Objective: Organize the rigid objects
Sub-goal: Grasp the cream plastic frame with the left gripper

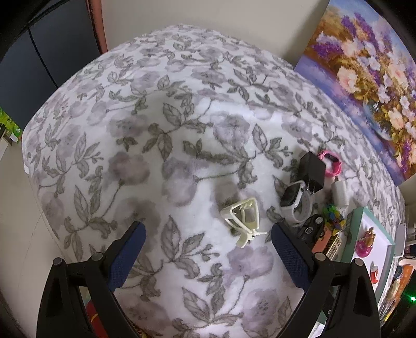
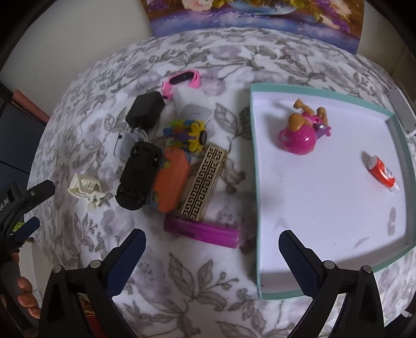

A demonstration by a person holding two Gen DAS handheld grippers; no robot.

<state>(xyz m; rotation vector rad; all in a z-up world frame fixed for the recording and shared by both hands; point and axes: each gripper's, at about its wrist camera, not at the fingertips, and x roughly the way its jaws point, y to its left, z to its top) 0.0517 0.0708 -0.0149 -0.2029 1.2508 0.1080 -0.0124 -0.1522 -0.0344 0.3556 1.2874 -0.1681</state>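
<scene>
Surface: floral blanket [image 2: 197, 275], painting [image 2: 254, 18] at 12 o'clock.
Tray: I see the teal-rimmed tray [image 2: 256, 182] at 3 o'clock, holding a pink toy [image 2: 301, 137] and a red tube [image 2: 382, 171].
Clutter: hair clip [image 1: 244, 218], black toy car [image 2: 137, 176], purple cylinder [image 2: 202, 231] loose at 9 o'clock of the tray.
Left gripper [image 1: 208, 249]: jaws wide, empty, near the clip.
Right gripper [image 2: 212, 256]: I read wide, empty.

Flower-print blanket [image 2: 197, 280] under teal-rimmed tray [image 2: 253, 161], purple tube [image 2: 201, 232], cream hair clip [image 2: 85, 188].

left wrist: high, faces bed's left | right wrist: above tray [image 2: 306, 197] | shared: cream clip [image 1: 244, 218]
</scene>
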